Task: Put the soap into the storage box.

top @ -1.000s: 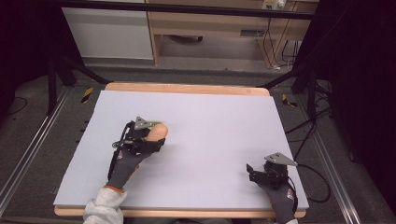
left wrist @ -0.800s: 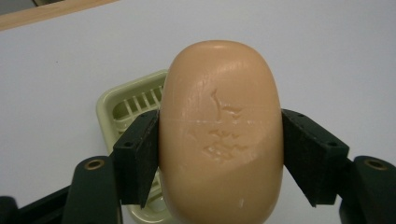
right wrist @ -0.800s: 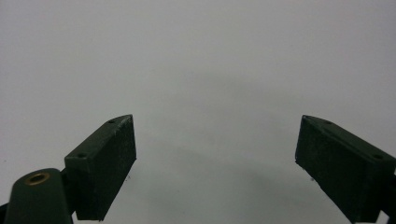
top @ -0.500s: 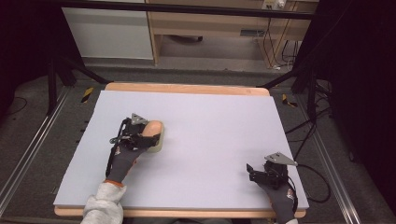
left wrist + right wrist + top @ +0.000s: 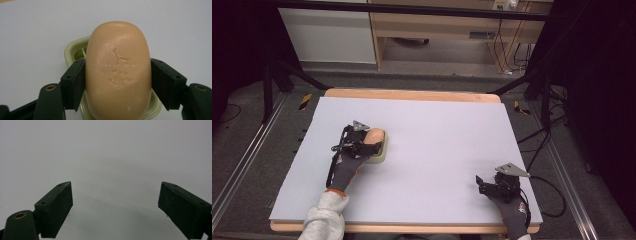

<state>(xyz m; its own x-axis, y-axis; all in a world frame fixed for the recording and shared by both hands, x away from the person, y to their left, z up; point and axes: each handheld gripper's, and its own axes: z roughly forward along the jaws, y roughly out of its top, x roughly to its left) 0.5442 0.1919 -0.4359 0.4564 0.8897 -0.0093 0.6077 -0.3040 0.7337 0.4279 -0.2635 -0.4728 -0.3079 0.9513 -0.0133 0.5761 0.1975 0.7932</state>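
The counter [image 5: 437, 150] is a wide pale sheet on a wooden board, bare across most of its surface, which leaves both hands free room to work.

On its left half sits a pale green soap dish [image 5: 72, 50], flat on the sheet and well apart from the counter's edges. Its raised rim suggests it is there to keep the bar from sliding about.

The bar of soap [image 5: 117, 72], tan and rounded with a stamped mark on its upper face, lies over the dish and covers most of it. Whether it rests on the dish or hangs just above it, I cannot tell.

The left tongs [image 5: 117, 82] are clenched on the soap, 1 jaw pressed flat to each long side near its middle. This grip across the narrow width probably keeps a slippery bar level and balanced.

The right tongs [image 5: 115, 207] sit near the counter's front right corner, released, jaws wide apart with nothing between them, seemingly parked out of the way while 1 hand does the work.
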